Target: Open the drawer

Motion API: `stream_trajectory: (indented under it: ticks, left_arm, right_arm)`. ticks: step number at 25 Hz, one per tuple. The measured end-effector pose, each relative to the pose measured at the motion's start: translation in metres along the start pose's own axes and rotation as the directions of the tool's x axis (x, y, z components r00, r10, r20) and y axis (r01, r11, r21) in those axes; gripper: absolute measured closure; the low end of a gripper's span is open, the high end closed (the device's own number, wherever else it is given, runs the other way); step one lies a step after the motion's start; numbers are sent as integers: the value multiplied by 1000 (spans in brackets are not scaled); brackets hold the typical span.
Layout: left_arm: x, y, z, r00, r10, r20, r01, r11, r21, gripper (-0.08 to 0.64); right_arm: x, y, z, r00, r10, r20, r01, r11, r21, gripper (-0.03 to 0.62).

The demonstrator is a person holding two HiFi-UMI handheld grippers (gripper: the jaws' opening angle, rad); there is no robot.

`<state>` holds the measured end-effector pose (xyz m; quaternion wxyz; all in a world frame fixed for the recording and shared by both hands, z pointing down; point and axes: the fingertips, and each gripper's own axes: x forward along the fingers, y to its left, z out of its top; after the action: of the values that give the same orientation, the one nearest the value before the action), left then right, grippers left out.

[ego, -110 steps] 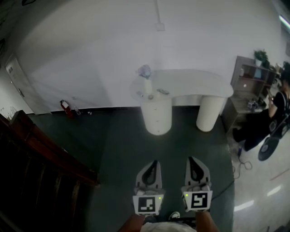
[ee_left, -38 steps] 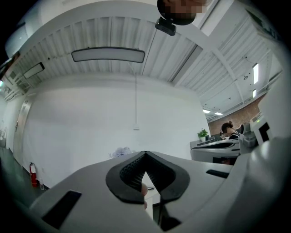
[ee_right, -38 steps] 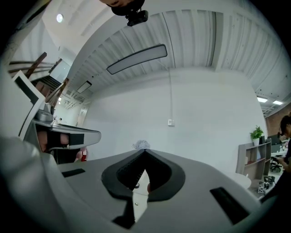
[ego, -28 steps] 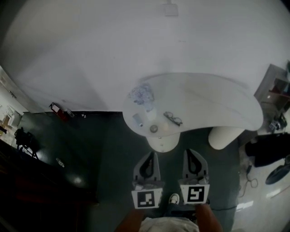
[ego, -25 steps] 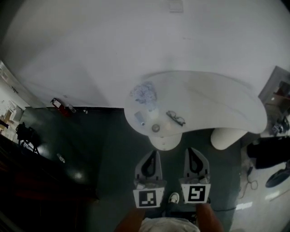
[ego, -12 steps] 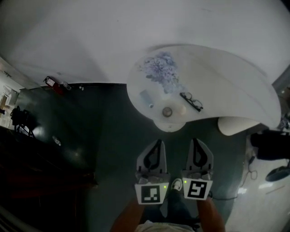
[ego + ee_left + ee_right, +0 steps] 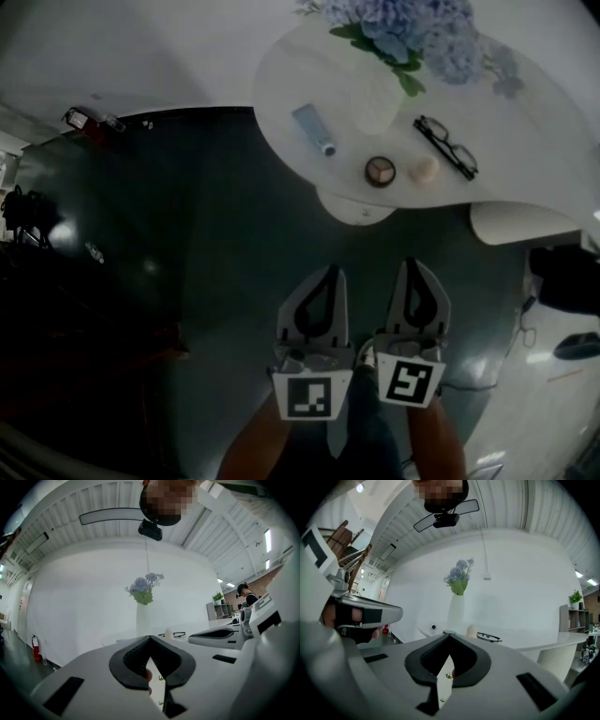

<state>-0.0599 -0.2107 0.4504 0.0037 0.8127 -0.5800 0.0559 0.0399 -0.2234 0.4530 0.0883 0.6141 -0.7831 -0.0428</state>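
Observation:
A white round pedestal stands under the curved white table. Its front shows through the jaw openings as a white face with small brass knobs; no drawer seam is clear. My left gripper and right gripper hang side by side over the dark floor, a short way in front of the pedestal and pointing at it. Both are shut with nothing held: the tips of the left gripper and of the right gripper meet.
On the table stand a vase of blue flowers, glasses, a small tube, a round compact and a pale sponge. A second pedestal is at the right. A fire extinguisher stands by the wall.
Both grippers have sunk and moved toward the pedestal, side by side and still shut. The table top now fills the upper part of the head view, much nearer.

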Motion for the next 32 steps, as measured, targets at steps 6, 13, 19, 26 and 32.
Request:
stream_trajectory:
  ticks: [6,13,19,26,32]
  left_arm:
    - [10,6,-68,1000,7,12,-7,1000,-14,557]
    - [26,8,-110,998,12,69,-11,1000,-10,557]
    - [31,8,-130,998,3,57,-3,1000,-4,558]
    - [32,19,-130,998,32,55,-31,999,-30,557]
    - [31,21,-133,998,29,50,-28,999,-33,557]
  right_arm:
    - [13,6,-64,1000,-9,9,9,1000,21,591]
    - [26,13,-122,1000,-12,-9,12,1000,14,591]
    - [39,14,-155,998,-19,-52,20,1000,22,591]
    - [76,12,-173,996,-20,-87,23,999,38,569]
    - [112,10,-188,993,-15,-121,22,998,52,472]
